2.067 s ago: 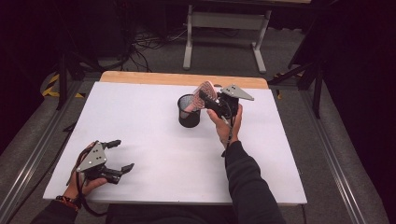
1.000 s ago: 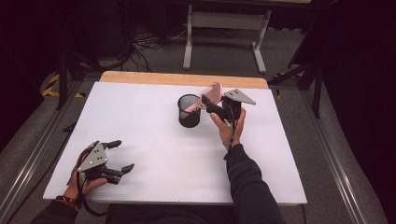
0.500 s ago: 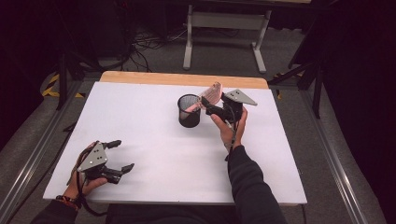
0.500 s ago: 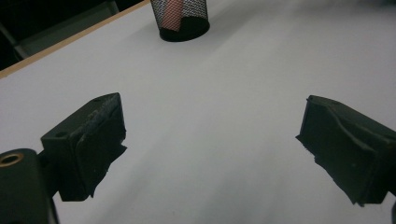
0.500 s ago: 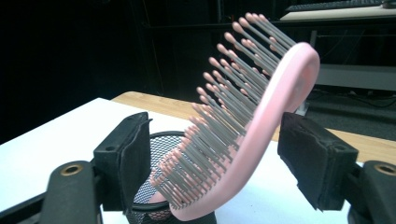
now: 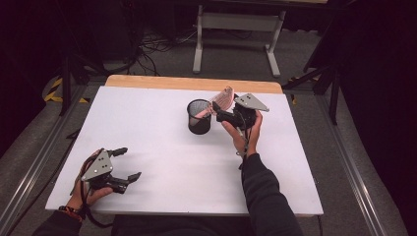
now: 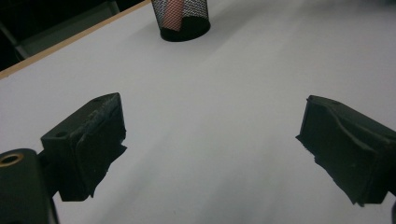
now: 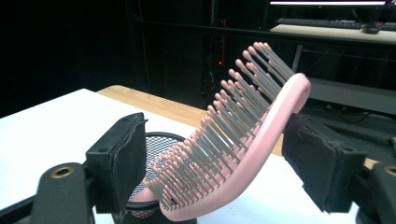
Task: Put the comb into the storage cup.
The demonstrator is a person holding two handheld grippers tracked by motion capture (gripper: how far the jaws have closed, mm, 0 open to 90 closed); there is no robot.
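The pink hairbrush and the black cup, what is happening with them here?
A person is putting a pink hairbrush into a black mesh cup on the white table. The brush leans with its handle end in the cup. The right gripper has just been opening; its fingers stand on both sides of the brush, seemingly without pressing it. The left gripper rests open, holding nothing, near the table's front left corner.

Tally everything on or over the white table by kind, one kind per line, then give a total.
Hand-held gripper: 2, the left hand-held gripper and the right hand-held gripper
Black mesh cup: 1
Pink hairbrush, its handle in the cup: 1
Total: 4
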